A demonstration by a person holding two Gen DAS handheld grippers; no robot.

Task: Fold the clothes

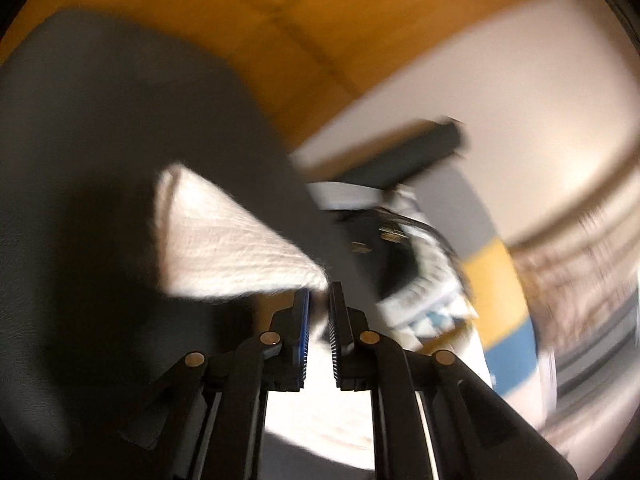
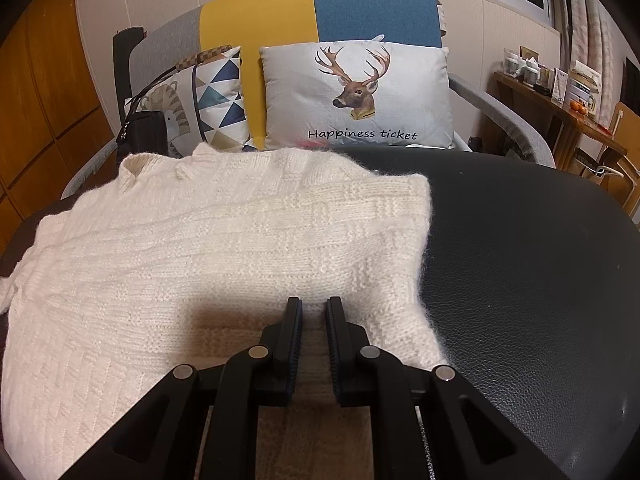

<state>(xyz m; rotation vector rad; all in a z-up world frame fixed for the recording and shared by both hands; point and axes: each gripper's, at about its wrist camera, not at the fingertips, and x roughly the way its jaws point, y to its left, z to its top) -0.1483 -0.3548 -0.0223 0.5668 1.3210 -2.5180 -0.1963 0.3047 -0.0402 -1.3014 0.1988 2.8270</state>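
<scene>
Left tongs (image 1: pixel 319 300): I see them pinching a sweater (image 1: pixel 224 240) corner, lifted.
Right tongs (image 2: pixel 313 312): I see them clamped on the sweater (image 2: pixel 224 248) hem.
Surface (image 2: pixel 520 264): black, sweater spread flat.

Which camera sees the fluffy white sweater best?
The right wrist view: the cream knitted sweater lies sharp and spread across the black leather surface. The left wrist view shows only a blurred corner of it.
</scene>
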